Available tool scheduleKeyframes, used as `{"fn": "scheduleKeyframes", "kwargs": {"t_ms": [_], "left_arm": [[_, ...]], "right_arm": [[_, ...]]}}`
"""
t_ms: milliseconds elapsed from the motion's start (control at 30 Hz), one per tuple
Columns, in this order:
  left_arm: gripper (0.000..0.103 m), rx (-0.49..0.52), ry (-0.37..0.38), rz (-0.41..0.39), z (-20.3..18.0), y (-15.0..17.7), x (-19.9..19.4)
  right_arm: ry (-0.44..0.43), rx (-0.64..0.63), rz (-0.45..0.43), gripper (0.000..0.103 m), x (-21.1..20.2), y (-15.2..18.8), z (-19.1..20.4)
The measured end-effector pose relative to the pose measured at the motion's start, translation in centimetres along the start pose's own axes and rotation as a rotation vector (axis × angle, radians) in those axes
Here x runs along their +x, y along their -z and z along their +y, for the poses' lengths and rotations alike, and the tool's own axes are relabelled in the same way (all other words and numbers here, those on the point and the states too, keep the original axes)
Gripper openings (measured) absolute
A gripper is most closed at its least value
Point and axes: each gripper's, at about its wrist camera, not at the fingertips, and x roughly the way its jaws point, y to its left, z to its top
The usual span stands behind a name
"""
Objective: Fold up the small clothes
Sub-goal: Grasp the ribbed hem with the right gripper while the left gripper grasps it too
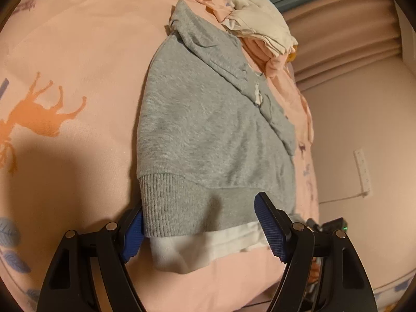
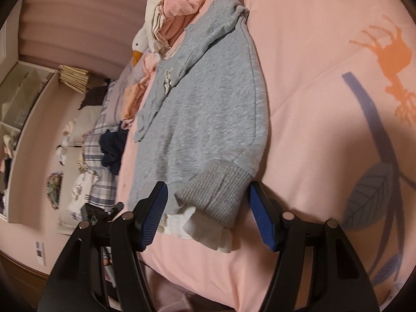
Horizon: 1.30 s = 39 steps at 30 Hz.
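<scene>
So the left gripper point(image 1: 199, 230) has its jaws spread wide, straddling the ribbed hem of the grey sweatshirt point(image 1: 208, 130) at the near edge of the bed point(image 1: 78, 52); the left pad sits right against the hem's corner, the right pad lies on top of the hem, not pinching anything. A white layer point(image 1: 197, 249) sticks out from under the hem. The sweatshirt lies mostly flat on the pink duvet, one sleeve folded diagonally across the body. Past it, toward the far edge of the bed, there's a pile of clothes point(image 1: 260, 26) in pink and cream. The right gripper point(image 2: 206, 214) is also spread open, around a ribbed cuff point(image 2: 215, 189) at the near edge, pads either side of it, not squeezing.
</scene>
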Motion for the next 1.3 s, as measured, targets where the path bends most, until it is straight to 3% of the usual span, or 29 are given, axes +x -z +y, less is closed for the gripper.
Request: {"fn": "scheduleKeyframes", "kwargs": {"t_ms": [167, 400, 700, 800, 867, 967, 1167, 1300], "left_arm": [[0.077, -0.04, 0.057, -0.01, 0.6, -1.1, 0.6], [0.077, -0.013, 0.076, 0.011, -0.6, -1.9, 2.3], [0.076, 0.037, 0.057, 0.032, -1.7, -2.3, 3.5], [0.075, 0.039, 0.036, 0.028, -1.8, -2.2, 3.5], [0.071, 0.048, 0.029, 0.023, -1.9, -2.1, 3.5], [0.051, 0.074, -0.038, 0.012, -1.9, -1.8, 3.4], [0.02, 0.068, -0.092, 0.007, -1.2, -1.9, 3.1], [0.017, 0.058, -0.078, -0.001, -0.8, -1.9, 2.7]], "right_arm": [[-0.017, 0.012, -0.002, 0.065, 0.5, -0.3, 0.0], [-0.034, 0.018, -0.009, 0.065, 1.4, -1.2, 0.3], [-0.013, -0.008, -0.016, 0.065, 2.4, -2.0, 1.1], [0.027, -0.046, -0.02, 0.057, 2.4, -1.9, 1.7], [0.054, -0.062, -0.021, 0.045, 2.4, -1.8, 1.8], [0.055, -0.058, -0.018, 0.035, 2.4, -1.7, 1.2], [0.07, -0.064, -0.022, 0.03, 2.4, -1.8, 1.0], [0.059, -0.087, -0.029, 0.026, 2.4, -1.8, 1.6]]}}
